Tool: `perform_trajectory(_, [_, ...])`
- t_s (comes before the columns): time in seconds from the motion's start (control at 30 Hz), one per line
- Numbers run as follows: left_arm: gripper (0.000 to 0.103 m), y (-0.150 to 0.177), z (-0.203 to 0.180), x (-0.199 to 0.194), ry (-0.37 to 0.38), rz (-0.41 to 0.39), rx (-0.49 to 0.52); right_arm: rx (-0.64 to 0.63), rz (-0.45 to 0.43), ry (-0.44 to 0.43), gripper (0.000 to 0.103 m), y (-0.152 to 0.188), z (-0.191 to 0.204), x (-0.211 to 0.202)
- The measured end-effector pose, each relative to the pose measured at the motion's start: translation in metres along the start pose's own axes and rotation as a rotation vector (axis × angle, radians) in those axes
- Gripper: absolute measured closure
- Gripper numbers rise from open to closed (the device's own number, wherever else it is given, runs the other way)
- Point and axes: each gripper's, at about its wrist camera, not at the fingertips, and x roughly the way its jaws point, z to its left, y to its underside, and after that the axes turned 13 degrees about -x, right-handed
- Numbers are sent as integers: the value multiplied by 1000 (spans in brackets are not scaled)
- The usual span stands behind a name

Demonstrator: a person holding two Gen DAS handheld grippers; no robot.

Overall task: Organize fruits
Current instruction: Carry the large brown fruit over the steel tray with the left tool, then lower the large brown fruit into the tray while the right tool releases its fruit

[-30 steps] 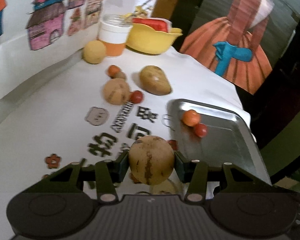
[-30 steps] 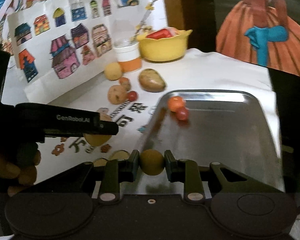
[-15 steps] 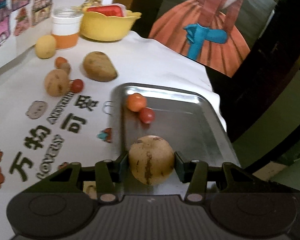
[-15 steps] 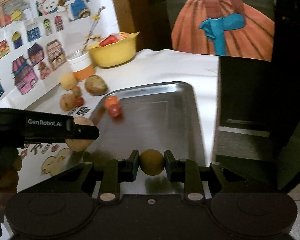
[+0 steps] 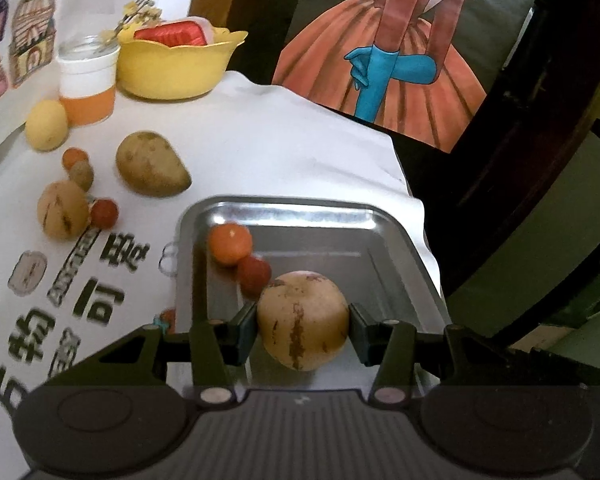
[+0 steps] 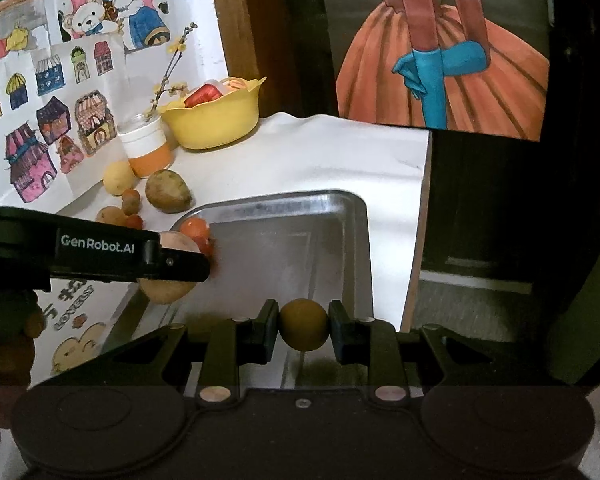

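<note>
Steel tray (image 5: pixel 396 232) is sitting on the surface while the left gripper (image 5: pixel 302 326) fingers are clamping a tan streaked fruit (image 5: pixel 302 320) above it and the right gripper (image 6: pixel 303 330) fingers are pinching a small yellow fruit (image 6: pixel 303 329) over its near end.

You've got a table under a white printed cloth (image 5: pixel 260 152). Near right sits the metal tray (image 5: pixel 396 240). To its left lie a big brown fruit (image 5: pixel 150 164), a striped melon (image 5: pixel 62 210), a cherry tomato (image 5: pixel 105 213) and a yellow fruit (image 5: pixel 46 125), with a jar (image 5: pixel 87 88) and yellow bowl (image 5: pixel 172 70) at the far edge.
</note>
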Motion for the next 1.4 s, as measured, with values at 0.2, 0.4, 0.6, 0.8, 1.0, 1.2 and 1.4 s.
perform_trajectory(0.2, [51,-18,-1,17,3,-18,13,-50,-4,22,74,-13,-4,23])
perform_trajectory(0.4, [51,-33,-5,32,13,-33,28,-92,-9,22,74,-23,-5,43])
perform_trajectory(0.6, [51,-43,-7,48,8,-43,46,-118,-8,31,74,-34,-12,63])
perform_trajectory(0.8, [51,-42,-6,57,6,-30,47,-130,-5,21,74,-39,-14,72])
perform_trajectory(1.0, [51,-42,-6,59,10,-26,44,-133,2,7,74,-40,-12,76])
perform_trajectory(1.2, [51,-41,-6,60,7,-16,33,-135,5,8,74,-40,-11,77])
perform_trajectory(1.4, [51,-39,-7,64,2,0,27,-130,10,14,74,-39,-12,77])
